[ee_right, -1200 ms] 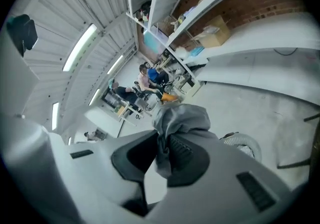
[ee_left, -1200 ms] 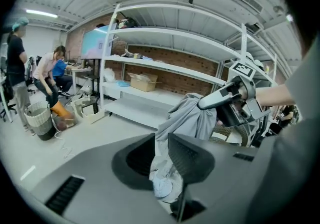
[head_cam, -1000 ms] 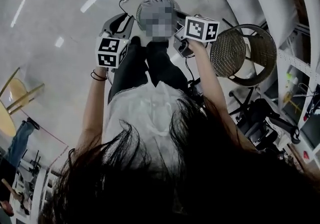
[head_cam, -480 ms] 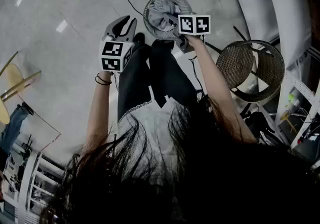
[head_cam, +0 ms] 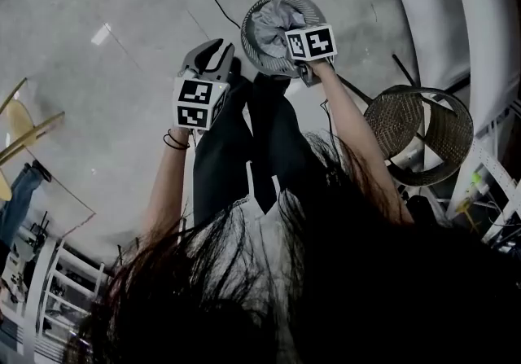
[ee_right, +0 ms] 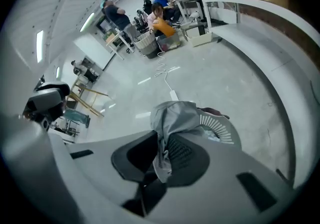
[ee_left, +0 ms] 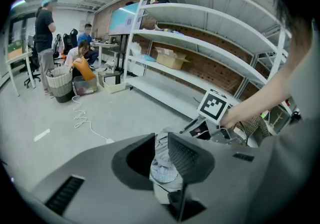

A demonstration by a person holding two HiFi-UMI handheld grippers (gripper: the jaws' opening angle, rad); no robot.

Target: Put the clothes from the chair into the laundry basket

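Both grippers had just been brought lower, so the grey cloth (ee_right: 177,118), pinched tight in the right hand-held gripper (ee_right: 161,140), was now hung over the laundry basket (head_cam: 245,25) on the floor (head_cam: 106,69), nearly ready to be dropped in. A striped cloth (ee_left: 162,165) was held in the narrow jaws of the left hand-held gripper (ee_left: 161,150), just beside the basket's left rim. Other clothes (ee_right: 210,135) were seen inside the basket, and nothing was seen on the chair (head_cam: 407,122).
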